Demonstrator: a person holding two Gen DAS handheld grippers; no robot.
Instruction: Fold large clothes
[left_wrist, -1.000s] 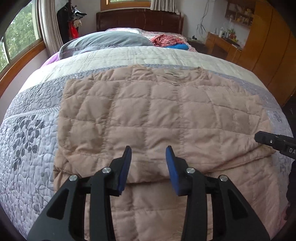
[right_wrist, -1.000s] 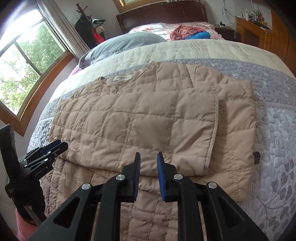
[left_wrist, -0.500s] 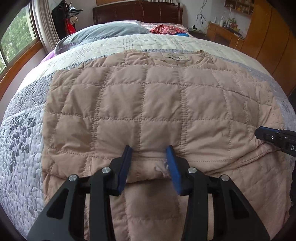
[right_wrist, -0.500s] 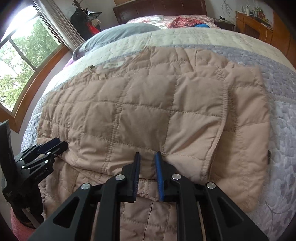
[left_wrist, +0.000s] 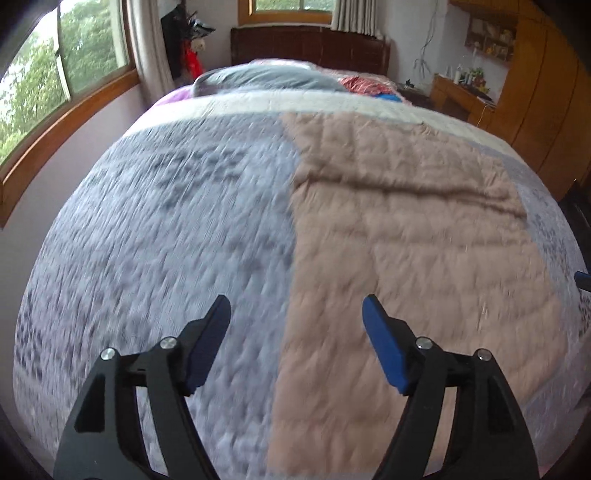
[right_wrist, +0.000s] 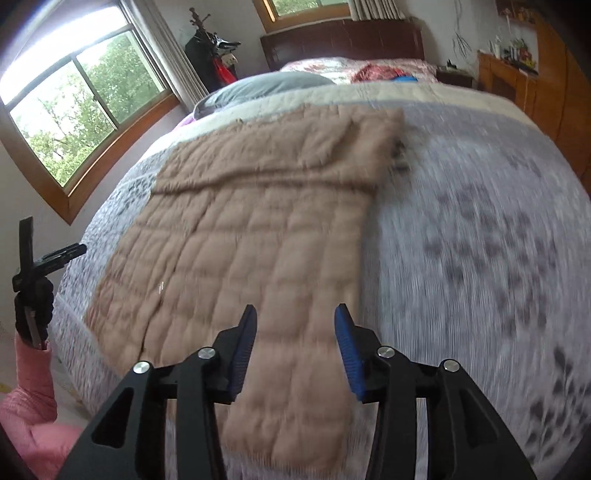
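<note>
The tan quilted jacket (left_wrist: 406, 236) is seen folded on the grey patterned bedspread (left_wrist: 166, 229), right of centre. The left gripper (left_wrist: 295, 314) and right gripper (right_wrist: 294, 321) have just been opened; nothing is held.

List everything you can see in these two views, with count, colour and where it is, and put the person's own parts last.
quilted jacket: one, tan, flat on the bed with a fold across its far part
bedspread: one, grey-lilac with dark leaf print, covering the bed
pillow: one, grey, at the bed's far end
clothes: a red and blue heap beside the pillow
headboard: one, dark wood, at the far wall
windows: wood-framed, left wall and above the headboard
wooden furniture: orange-brown, right wall
left tongs: black, blue pads, open, empty
right tongs: black, blue pads, open, over the jacket's near end
sleeve: pink, lower left of the right view
</note>
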